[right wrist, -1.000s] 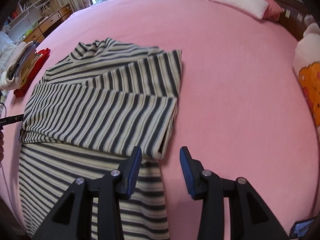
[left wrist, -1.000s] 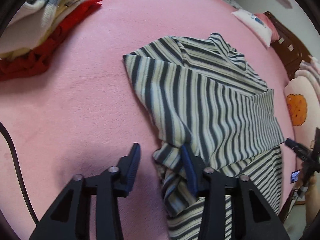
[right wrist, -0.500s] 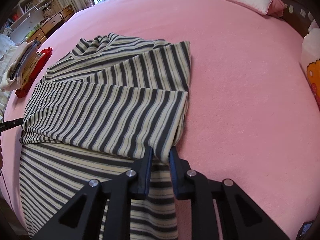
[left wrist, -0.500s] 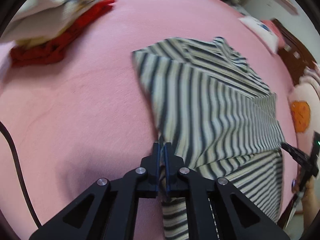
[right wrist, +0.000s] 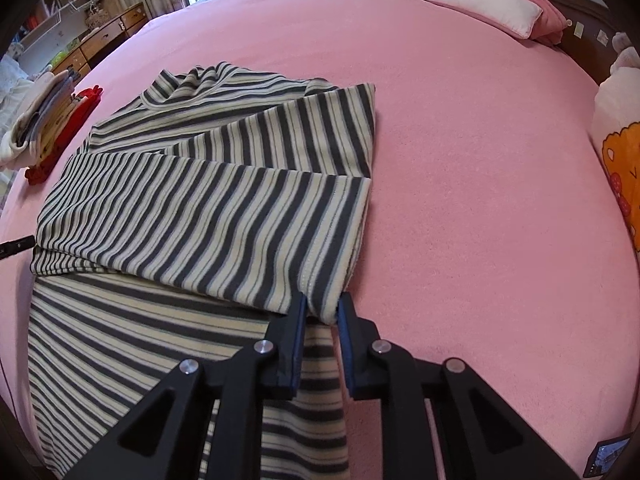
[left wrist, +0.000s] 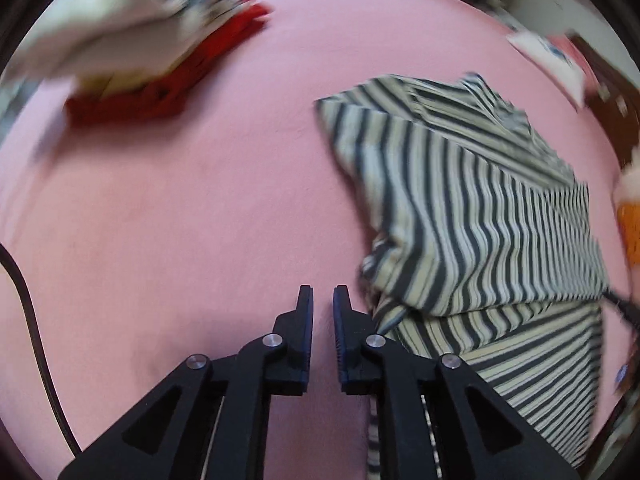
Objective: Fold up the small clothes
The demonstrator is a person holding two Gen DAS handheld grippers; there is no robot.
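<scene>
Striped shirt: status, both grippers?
Right gripper clamped on striped shirt corner. Left gripper opening, nothing between jaws, shirt beside it. Clothes pile well clear.

You see the pink bed [right wrist: 460, 140] beneath everything. At its far right corner lies a white pillow [right wrist: 484, 6]; a cartoon-print cushion [right wrist: 618, 168] sits at its right edge, wooden drawers [right wrist: 100, 40] beyond its far left side.

— Any words, brands or numbers that can be read?
— None. The white pillow [right wrist: 484, 2] at the upper right carries a blue print, too small to read, and the cushion [right wrist: 622, 172] at the right edge shows only an orange picture.
</scene>
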